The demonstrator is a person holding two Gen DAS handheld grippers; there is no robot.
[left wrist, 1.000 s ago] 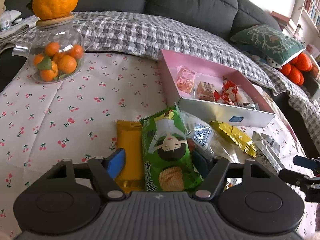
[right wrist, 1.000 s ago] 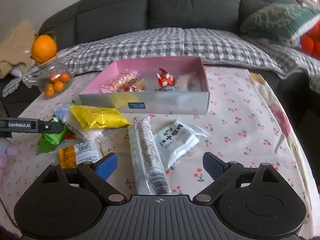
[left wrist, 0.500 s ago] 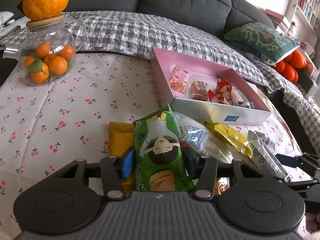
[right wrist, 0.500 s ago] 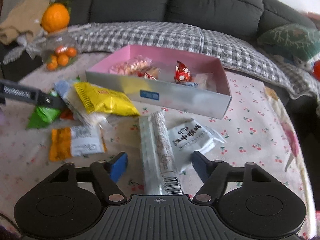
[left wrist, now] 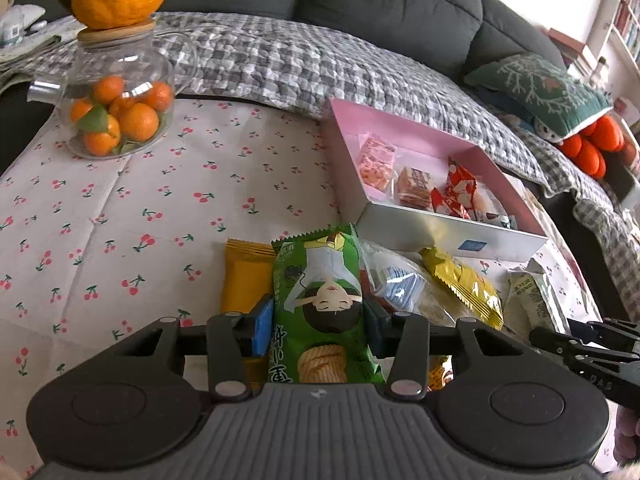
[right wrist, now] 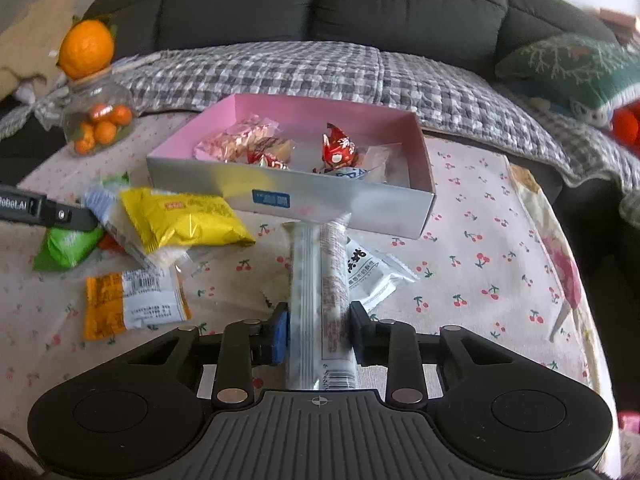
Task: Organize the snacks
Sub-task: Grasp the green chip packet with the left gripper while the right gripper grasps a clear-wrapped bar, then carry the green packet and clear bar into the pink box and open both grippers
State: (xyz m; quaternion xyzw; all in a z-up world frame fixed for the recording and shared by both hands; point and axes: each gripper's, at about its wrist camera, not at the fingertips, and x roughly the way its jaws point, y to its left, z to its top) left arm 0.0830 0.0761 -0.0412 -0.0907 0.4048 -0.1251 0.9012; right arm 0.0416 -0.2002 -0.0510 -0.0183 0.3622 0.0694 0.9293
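Observation:
My left gripper (left wrist: 318, 330) is shut on a green chip bag (left wrist: 324, 300) that lies among loose snacks in front of the pink box (left wrist: 404, 136). My right gripper (right wrist: 319, 330) is shut on a long clear cracker sleeve (right wrist: 318, 280), which points toward the box's silver front wall (right wrist: 288, 196). The box holds several wrapped snacks. An orange packet (left wrist: 244, 280) lies left of the green bag. A yellow packet (right wrist: 180, 220), an orange-and-white packet (right wrist: 132, 304) and a white packet (right wrist: 372, 276) lie on the cherry-print cloth (left wrist: 120, 208).
A glass jar of small oranges (left wrist: 116, 112) with a big orange on its lid stands at the table's far left. A sofa with a grey checked blanket (right wrist: 320, 72) runs behind the table. A green cushion (left wrist: 540, 88) lies at the right.
Both grippers have closed: the left on the green chip bag, the right on the cracker sleeve. The right gripper has moved forward toward the box.

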